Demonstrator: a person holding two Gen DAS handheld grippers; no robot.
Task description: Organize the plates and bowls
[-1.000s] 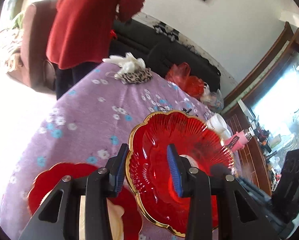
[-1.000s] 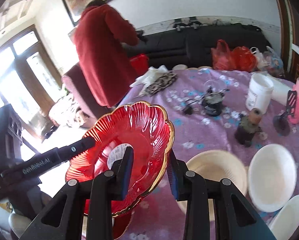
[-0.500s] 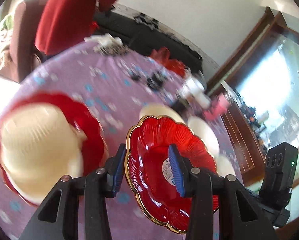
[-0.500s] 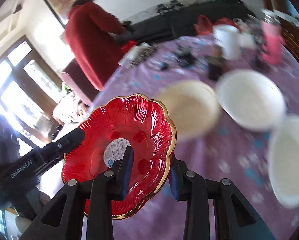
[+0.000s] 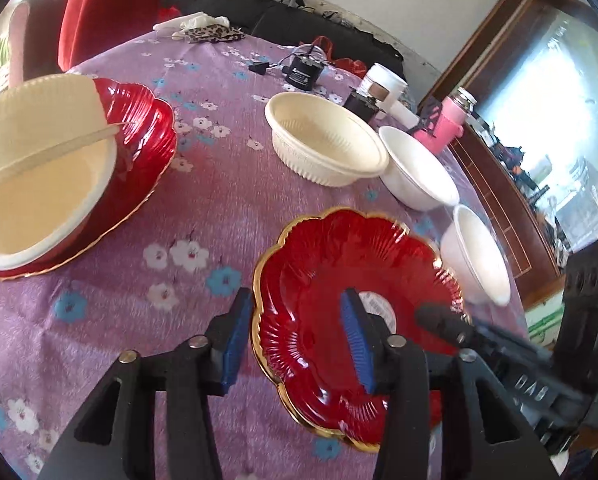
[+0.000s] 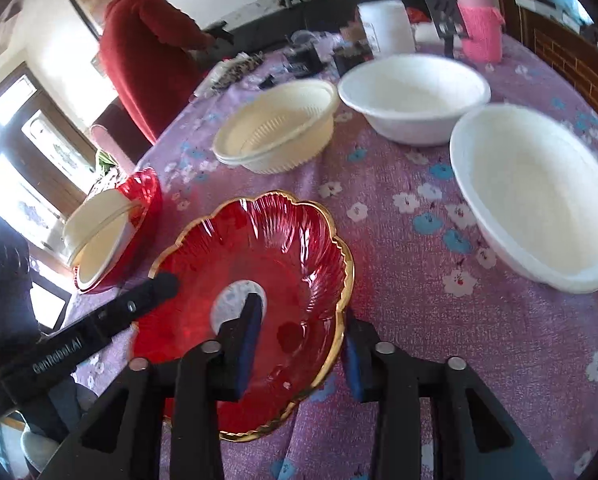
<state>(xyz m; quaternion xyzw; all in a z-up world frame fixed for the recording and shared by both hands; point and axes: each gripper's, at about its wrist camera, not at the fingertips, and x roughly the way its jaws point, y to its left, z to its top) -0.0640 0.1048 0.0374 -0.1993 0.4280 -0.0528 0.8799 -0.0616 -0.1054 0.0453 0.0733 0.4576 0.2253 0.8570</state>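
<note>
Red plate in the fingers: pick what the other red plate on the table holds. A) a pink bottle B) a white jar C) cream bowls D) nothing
C: the other red plate at the table's left holds cream bowls, one tipped on another, seen in both views.

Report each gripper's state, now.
Left gripper: shut on the red plate, pinching its rim.
Right gripper: shut on the same plate's opposite rim.

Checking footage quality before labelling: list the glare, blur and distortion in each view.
Left wrist view: window at right blown out to white, fisheye bends the table edge, red plate shows sharp highlights. Right wrist view: far clutter and the white bowls are slightly smeared, windows at left overexposed, corners vignetted black.
</note>
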